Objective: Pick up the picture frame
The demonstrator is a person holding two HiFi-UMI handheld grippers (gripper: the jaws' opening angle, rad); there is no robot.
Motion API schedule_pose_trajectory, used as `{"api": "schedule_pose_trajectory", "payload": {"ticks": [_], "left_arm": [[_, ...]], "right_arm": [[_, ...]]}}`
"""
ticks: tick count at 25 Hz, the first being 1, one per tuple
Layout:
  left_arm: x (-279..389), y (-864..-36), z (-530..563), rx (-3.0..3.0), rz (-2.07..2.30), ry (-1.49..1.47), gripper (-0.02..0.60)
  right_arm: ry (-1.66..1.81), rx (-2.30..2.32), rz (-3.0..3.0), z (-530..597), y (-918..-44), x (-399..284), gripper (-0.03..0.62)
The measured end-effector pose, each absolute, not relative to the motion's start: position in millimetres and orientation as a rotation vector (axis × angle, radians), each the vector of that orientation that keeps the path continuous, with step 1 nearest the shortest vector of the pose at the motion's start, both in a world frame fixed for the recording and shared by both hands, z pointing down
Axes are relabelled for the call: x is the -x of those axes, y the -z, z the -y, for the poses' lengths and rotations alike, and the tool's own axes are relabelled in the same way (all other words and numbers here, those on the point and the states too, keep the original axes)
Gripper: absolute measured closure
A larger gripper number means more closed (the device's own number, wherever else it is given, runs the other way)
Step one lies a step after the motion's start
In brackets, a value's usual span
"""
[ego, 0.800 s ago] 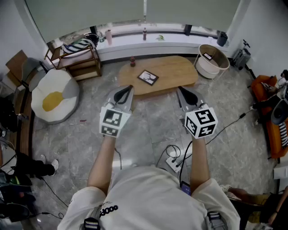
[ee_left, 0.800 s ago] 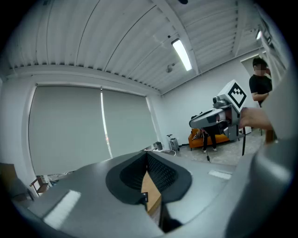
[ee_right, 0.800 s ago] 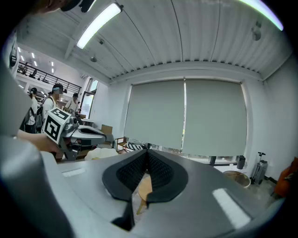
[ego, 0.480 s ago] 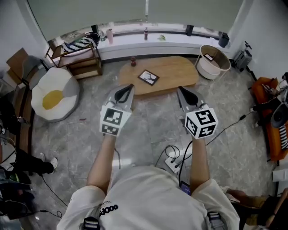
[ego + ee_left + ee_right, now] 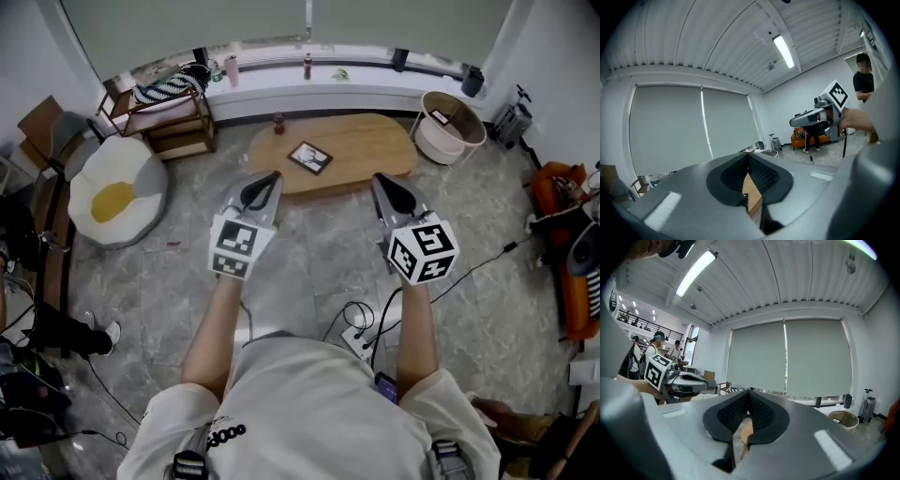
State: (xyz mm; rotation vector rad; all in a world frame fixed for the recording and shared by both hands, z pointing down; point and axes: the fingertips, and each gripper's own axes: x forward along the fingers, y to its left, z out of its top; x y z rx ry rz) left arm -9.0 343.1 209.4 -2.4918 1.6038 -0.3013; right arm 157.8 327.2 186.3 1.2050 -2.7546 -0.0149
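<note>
One picture frame lies on one table. The left gripper and right gripper are both pressed together, empty.

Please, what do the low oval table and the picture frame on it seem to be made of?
The low table: probably wood or veneer, matt finish, from its warm light-brown top. The picture frame: a dark border, perhaps painted wood or plastic; too small to tell which.

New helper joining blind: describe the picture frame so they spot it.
Find the oval wooden table by the window ledge. The picture frame lies flat on its left half, a dark-bordered square, unlike the upright bottle at the table's far edge.
</note>
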Motion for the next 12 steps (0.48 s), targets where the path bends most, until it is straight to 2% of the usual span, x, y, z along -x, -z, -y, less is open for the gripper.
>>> {"api": "schedule_pose_trajectory", "payload": {"ticks": [12], "left_arm": [[-18,-226,-336,2.477,-1.679,0.350,0.571]], "right_arm": [[-0.040,-1.140,2.765,-314,-203,-191,0.591]]}}
